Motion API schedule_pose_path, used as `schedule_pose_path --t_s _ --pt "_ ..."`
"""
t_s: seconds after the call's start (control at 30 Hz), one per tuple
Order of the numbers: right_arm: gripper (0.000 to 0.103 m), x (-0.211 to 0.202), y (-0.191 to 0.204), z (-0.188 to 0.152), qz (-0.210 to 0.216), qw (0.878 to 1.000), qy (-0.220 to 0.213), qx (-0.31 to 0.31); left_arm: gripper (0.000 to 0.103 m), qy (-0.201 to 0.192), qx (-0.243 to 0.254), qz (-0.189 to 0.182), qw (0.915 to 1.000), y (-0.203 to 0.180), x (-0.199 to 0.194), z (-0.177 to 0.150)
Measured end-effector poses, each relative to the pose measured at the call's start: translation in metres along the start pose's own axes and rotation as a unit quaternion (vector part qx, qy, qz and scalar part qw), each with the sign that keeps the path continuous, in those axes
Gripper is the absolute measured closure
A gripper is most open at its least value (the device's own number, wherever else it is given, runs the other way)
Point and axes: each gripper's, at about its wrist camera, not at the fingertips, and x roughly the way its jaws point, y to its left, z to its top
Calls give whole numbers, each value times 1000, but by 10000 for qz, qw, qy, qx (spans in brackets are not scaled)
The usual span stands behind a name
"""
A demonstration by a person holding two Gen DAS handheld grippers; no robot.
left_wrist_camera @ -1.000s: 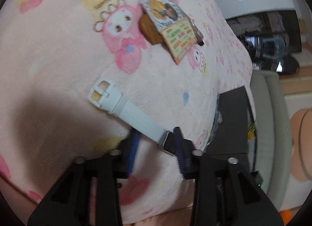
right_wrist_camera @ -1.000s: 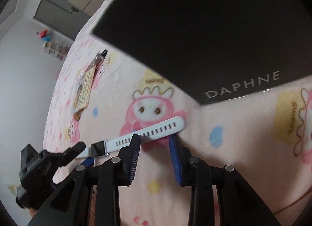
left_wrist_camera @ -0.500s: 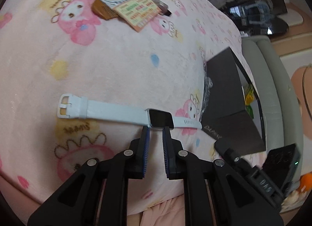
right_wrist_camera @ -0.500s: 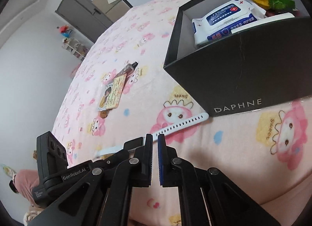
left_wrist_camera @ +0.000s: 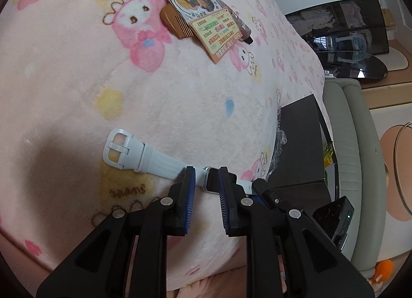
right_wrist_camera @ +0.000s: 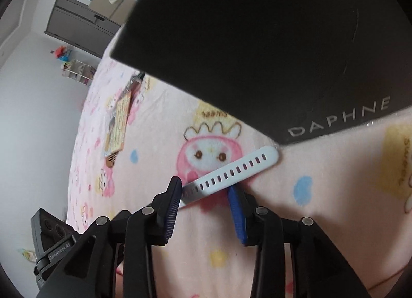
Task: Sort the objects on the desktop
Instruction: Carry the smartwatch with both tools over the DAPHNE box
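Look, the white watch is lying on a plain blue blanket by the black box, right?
Not quite. In the right wrist view the white watch lies by the black box, but the blanket is pink with cartoon characters.

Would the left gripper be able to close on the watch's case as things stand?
Probably yes: the left gripper is open with the watch case between its fingers, on the blanket, nothing blocking.

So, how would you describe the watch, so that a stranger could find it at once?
On the pink cartoon blanket, look just in front of the black DAPHNE box. The watch lies flat there, its holed strap tip touching the box corner. It is the only long white strap with a buckle; the comb and printed card lie farther off.
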Motion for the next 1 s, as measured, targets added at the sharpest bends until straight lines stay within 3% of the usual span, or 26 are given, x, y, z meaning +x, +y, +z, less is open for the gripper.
schedule_pose_path --t_s 0.03,0.1,0.13,0.2,0.37,0.57,0.67,0.7,0.8,0.9,1.0 --pt "91 -3 3 0 -46 9999 -36 -116 85 5 2 -28 10000 0 0 -1" --pt "99 -11 9 -3 -46 9996 -71 -273 74 35 34 -102 9999 -2 -1 -3" --pt "99 -16 13 -5 -13 9994 -76 -330 69 76 67 -122 9999 -4 0 -5" --pt "100 -28 23 -12 40 9987 -70 -499 68 132 135 -116 9998 -6 0 -7" --pt "100 -48 42 -29 -393 9933 -321 -1034 68 216 100 -113 9997 -4 -3 -11" --pt "100 -72 23 -22 -748 9904 -558 -1017 69 -33 -48 -20 10000 3 -9 -6" --pt "100 -64 12 -20 -902 9912 -349 -901 76 -208 -128 50 9997 8 -11 -2" --pt "99 -60 9 -20 -967 9911 -277 -871 87 -243 -79 108 9996 7 -11 -2" --pt "99 -54 5 -20 -1094 9900 -248 -861 95 -263 95 225 9994 2 -8 -2" --pt "99 -49 -2 -16 -1069 9910 -238 -769 96 -233 91 275 9993 2 -2 0" --pt "98 -49 -8 -14 -959 9935 -136 -601 91 -202 86 325 9992 1 4 2"
